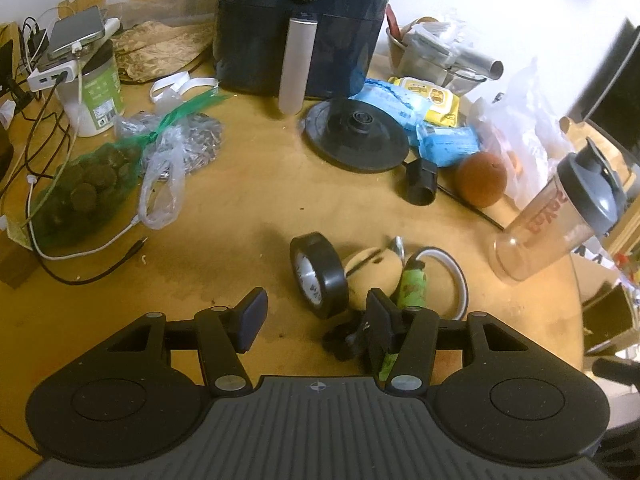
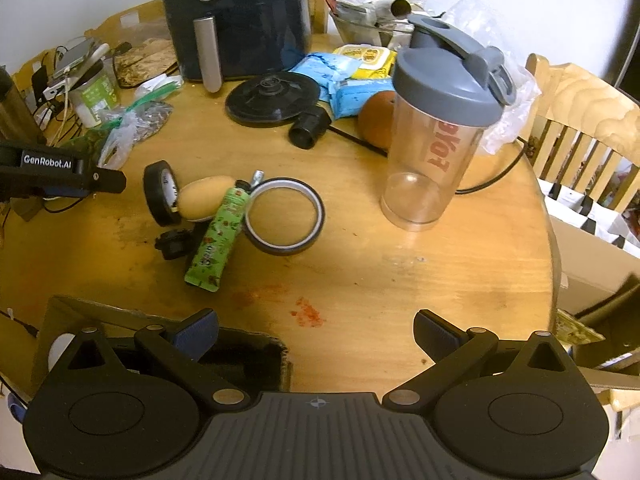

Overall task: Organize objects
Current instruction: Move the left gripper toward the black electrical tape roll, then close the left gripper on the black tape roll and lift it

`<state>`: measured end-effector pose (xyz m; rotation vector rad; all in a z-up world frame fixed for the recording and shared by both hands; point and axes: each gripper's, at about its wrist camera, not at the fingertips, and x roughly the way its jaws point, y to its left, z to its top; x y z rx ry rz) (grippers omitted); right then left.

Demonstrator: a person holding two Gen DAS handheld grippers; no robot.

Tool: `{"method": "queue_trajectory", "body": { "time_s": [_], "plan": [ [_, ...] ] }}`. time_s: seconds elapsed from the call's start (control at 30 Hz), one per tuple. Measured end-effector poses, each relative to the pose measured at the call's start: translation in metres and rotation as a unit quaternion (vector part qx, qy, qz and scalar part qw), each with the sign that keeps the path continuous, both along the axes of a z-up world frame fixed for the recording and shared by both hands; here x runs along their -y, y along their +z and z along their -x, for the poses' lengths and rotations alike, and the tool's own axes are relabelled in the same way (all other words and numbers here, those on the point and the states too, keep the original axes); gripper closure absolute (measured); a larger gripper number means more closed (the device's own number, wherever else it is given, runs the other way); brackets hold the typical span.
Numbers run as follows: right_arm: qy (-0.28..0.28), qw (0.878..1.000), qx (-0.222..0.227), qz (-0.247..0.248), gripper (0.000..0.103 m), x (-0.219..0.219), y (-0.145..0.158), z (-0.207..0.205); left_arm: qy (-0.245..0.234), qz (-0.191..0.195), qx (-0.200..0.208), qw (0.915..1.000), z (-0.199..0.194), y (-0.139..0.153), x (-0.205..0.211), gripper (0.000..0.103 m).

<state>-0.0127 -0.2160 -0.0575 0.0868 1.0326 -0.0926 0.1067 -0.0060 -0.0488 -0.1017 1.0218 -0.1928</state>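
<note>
Black-fingered left gripper (image 1: 316, 322) gapes wide, empty, beside the black tape roll (image 1: 318, 274); right gripper (image 2: 316, 332) equally wide, holding nothing

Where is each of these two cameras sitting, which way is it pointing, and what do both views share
Left wrist: rides the left gripper, low over the table, facing the air fryer; its own open fingers frame the black tape roll.
Right wrist: rides the right gripper, higher, near the table edge, facing the shaker bottle; its own open fingers show, plus the left gripper at the left edge.
Shared: air fryer, tape roll, green tube, shaker bottle, orange.
</note>
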Motion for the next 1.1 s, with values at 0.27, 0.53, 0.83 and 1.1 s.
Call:
{"method": "queue_trajectory", "body": {
  "time_s": [0.27, 0.53, 0.83, 1.1],
  "plan": [
    [-0.019, 1.000, -0.003, -0.002, 0.000, 0.016, -0.001, 0.001, 0.014, -0.006, -0.001, 0.9999, -0.017, -0.009, 0.010, 0.049],
    [-0.034, 0.999, -0.006, -0.004, 0.000, 0.026, -0.003, 0.005, 0.019, -0.016, -0.019, 0.9995, -0.037, -0.024, 0.017, 0.049],
    [-0.047, 0.999, -0.006, -0.005, 0.000, 0.031, -0.003, 0.010, 0.010, -0.028, -0.040, 0.9987, -0.049, -0.044, 0.021, 0.069],
    [-0.055, 0.998, -0.007, -0.002, 0.000, 0.033, -0.003, 0.013, 0.014, -0.036, -0.057, 0.9977, -0.045, -0.047, 0.011, 0.085]
  ]
}}
